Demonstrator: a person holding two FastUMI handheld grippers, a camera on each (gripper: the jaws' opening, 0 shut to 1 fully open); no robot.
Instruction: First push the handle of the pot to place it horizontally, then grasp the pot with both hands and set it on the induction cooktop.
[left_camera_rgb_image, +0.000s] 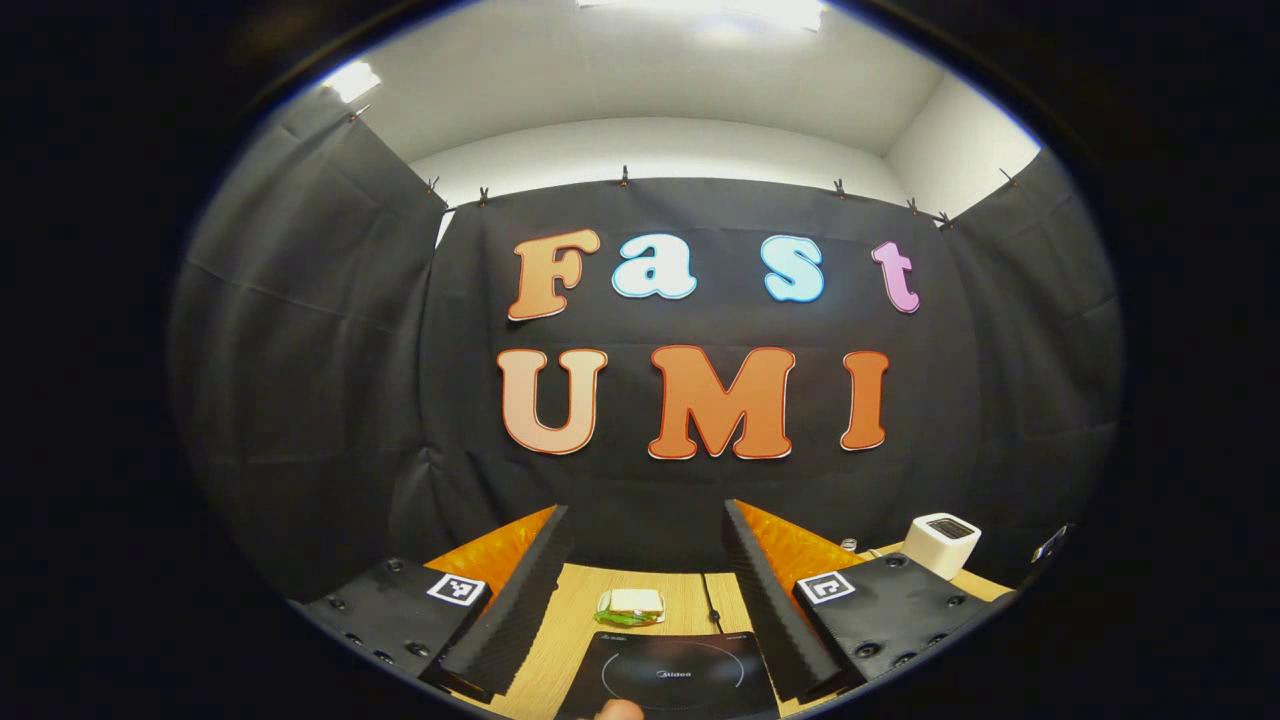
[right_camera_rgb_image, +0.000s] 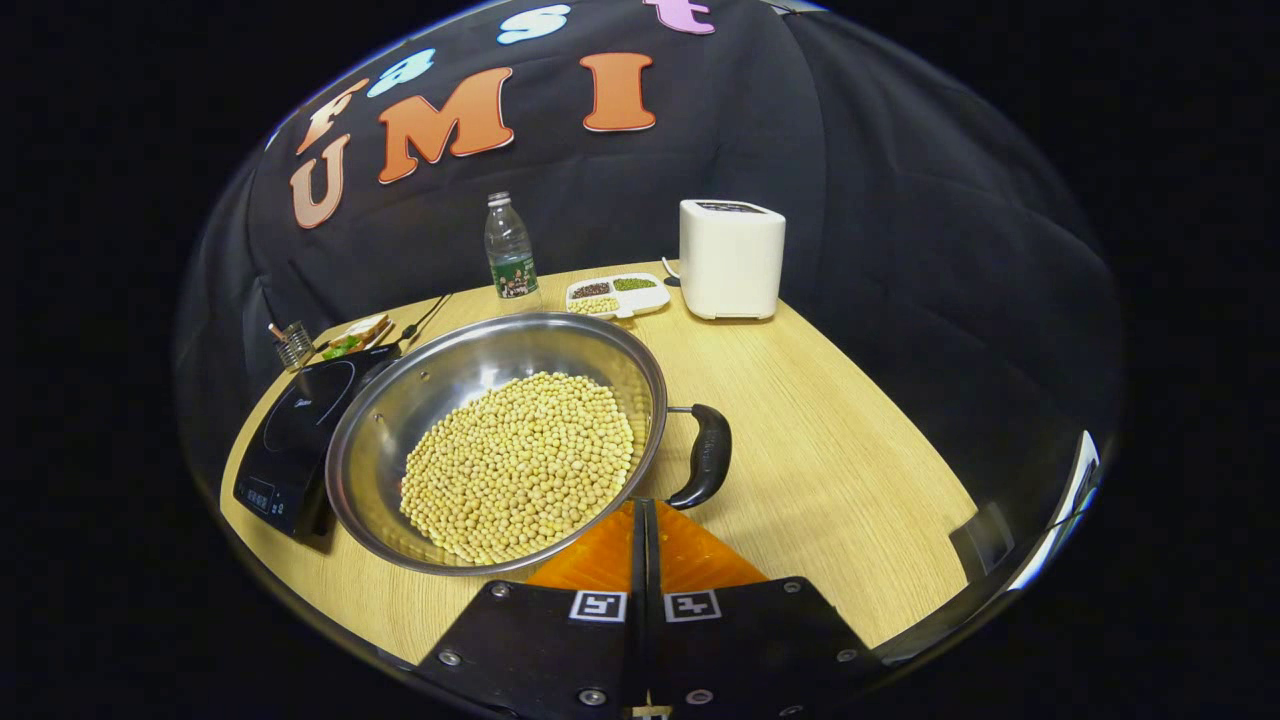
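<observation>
- While my left gripper (left_camera_rgb_image: 640, 560) hangs above the table (left_camera_rgb_image: 575, 620), its two fingers stand wide apart with nothing between them.
- Between those fingers, low in the left gripper view, lies the black induction cooktop (left_camera_rgb_image: 670, 675), and just beyond it a small plate of food (left_camera_rgb_image: 630, 606).
- Off to that view's right stands a white box-shaped appliance (left_camera_rgb_image: 942, 543).
- My right gripper (right_camera_rgb_image: 640, 520) has its fingers pressed together, tips closed on nothing, just short of the pot's near rim.
- In the right gripper view the steel pot (right_camera_rgb_image: 480, 360) sits on the wooden table, its floor covered with soybeans (right_camera_rgb_image: 520, 465).
- Its black handle (right_camera_rgb_image: 705, 455) sticks out on the side nearest my closed tips, just beside them; I cannot tell whether they touch.
- On the pot's far side the cooktop lies close against it; the pot's rim overlaps the cooktop's edge in this view.
- Farther back stand a water bottle (right_camera_rgb_image: 511, 255), a divided tray of beans (right_camera_rgb_image: 617, 294) and the white appliance.
- Near the cooktop's far corner stands a small wire holder (right_camera_rgb_image: 291, 343).
</observation>
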